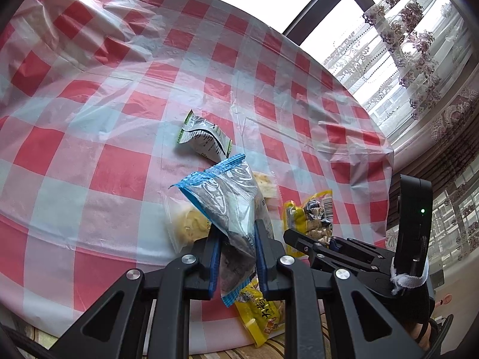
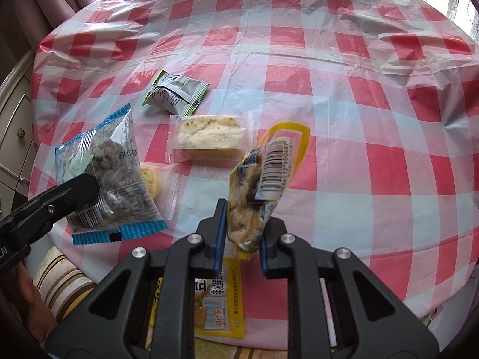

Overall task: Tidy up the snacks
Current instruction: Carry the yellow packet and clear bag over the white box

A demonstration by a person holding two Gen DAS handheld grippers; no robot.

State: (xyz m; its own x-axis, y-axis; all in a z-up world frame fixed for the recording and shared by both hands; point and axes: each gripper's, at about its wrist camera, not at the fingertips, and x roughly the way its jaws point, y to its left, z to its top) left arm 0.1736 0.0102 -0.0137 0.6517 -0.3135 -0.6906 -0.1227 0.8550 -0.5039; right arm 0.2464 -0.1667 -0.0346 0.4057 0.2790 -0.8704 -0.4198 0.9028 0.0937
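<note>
The left gripper [image 1: 236,257] pinches a blue-edged packet [image 1: 227,206] and the right gripper [image 2: 241,236] a yellow packet [image 2: 263,173], both lifted off the checked tablecloth [image 2: 359,104], while a green packet [image 2: 175,95], a clear-wrapped cake [image 2: 209,136] and another yellow packet [image 2: 218,305] lie loose, so sorting looks barely begun.

Sealed cake slice [image 2: 209,136] on table [image 2: 359,89]; foil packet [image 2: 176,94] just behind it, cookie pack [image 2: 152,179] front-left.

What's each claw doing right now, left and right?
Left claw: closed on the blue-edged clear packet, lifted off the table.
Right claw: closed on the yellow packet, also lifted.
</note>
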